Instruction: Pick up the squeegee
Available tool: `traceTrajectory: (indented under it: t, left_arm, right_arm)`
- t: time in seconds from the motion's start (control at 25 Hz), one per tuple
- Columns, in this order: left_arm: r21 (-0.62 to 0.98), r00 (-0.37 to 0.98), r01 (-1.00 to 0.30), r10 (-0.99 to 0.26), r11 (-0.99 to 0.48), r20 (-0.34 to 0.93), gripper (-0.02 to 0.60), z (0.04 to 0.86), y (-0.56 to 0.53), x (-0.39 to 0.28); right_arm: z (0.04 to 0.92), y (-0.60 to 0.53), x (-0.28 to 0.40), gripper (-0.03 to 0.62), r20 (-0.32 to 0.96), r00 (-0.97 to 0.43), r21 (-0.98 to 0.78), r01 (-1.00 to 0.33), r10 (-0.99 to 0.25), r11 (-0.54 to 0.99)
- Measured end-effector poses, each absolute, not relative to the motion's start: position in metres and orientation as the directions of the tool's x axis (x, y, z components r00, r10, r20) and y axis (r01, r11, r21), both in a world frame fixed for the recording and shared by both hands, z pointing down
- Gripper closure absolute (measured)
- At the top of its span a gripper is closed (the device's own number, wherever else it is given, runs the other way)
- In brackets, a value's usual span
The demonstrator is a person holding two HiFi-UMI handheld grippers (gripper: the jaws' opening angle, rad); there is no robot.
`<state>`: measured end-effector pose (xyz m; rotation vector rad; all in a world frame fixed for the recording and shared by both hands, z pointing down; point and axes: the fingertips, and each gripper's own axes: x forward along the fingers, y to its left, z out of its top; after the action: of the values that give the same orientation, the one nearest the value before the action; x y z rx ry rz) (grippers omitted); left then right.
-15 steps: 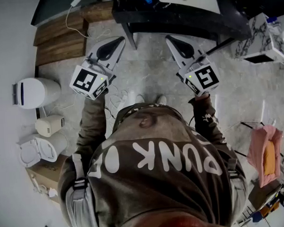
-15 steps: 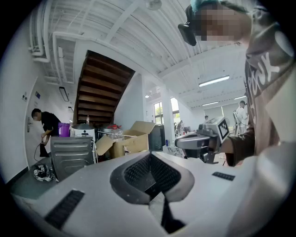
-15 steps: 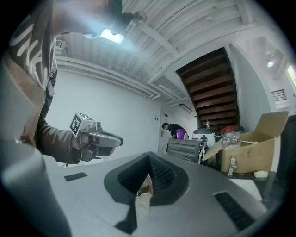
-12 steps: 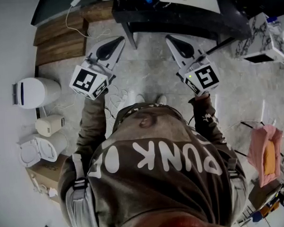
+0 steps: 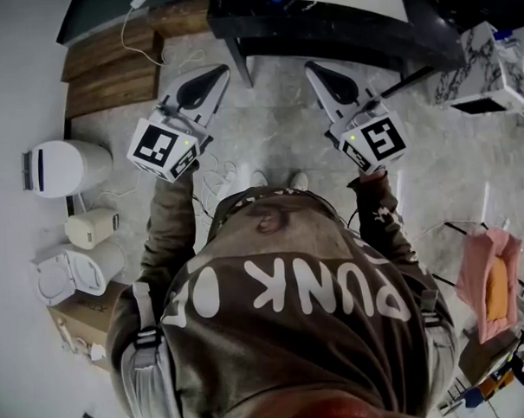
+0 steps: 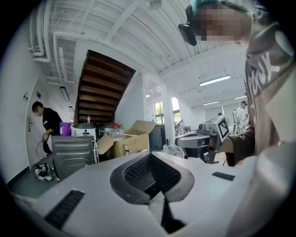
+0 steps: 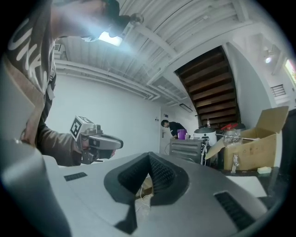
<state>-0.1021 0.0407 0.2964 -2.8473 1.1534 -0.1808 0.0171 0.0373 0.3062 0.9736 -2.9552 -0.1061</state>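
Note:
No squeegee shows in any view. In the head view I hold both grippers level in front of my chest, above the marble floor. My left gripper [image 5: 216, 73] points forward at the upper left, its jaws drawn together to a tip with nothing between them. My right gripper [image 5: 311, 69] mirrors it at the upper right, jaws together and empty. In the left gripper view the black ribbed pads [image 6: 138, 172] meet, and the right gripper [image 6: 203, 139] hangs off to the side. The right gripper view shows its pads [image 7: 159, 175] closed, with the left gripper [image 7: 98, 141] beside.
A black table [image 5: 323, 28] stands just ahead, wooden steps [image 5: 108, 67] to its left. A white bin [image 5: 65, 169] and small white appliances line the left wall. Cables [image 5: 217, 180] lie by my feet. A pink cloth [image 5: 486, 281] hangs at right. A person in black [image 6: 46, 122] stands near a metal cabinet [image 6: 74, 152].

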Motion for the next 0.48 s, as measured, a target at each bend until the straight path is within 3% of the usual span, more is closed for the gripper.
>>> traceTrajectory:
  t: [0.32,0.48]
  left_arm:
    - [-0.111,0.708,-0.692,-0.700,-0.713,0.086,0.578,0.2959,0.0424,-0.1056]
    - [-0.112,0.707,-0.693,-0.702,-0.712,0.088,0.578,0.2979,0.0434,-0.1076]
  right_arm:
    - [0.3019,0.0396,0.0153,0.576,-0.024,-0.811,0.056,-0.584,-0.584,0.810]
    - [0.3040,0.0433,0.0087,0.405,-0.020,-0.834,0.055,-0.552,-0.552,0.832]
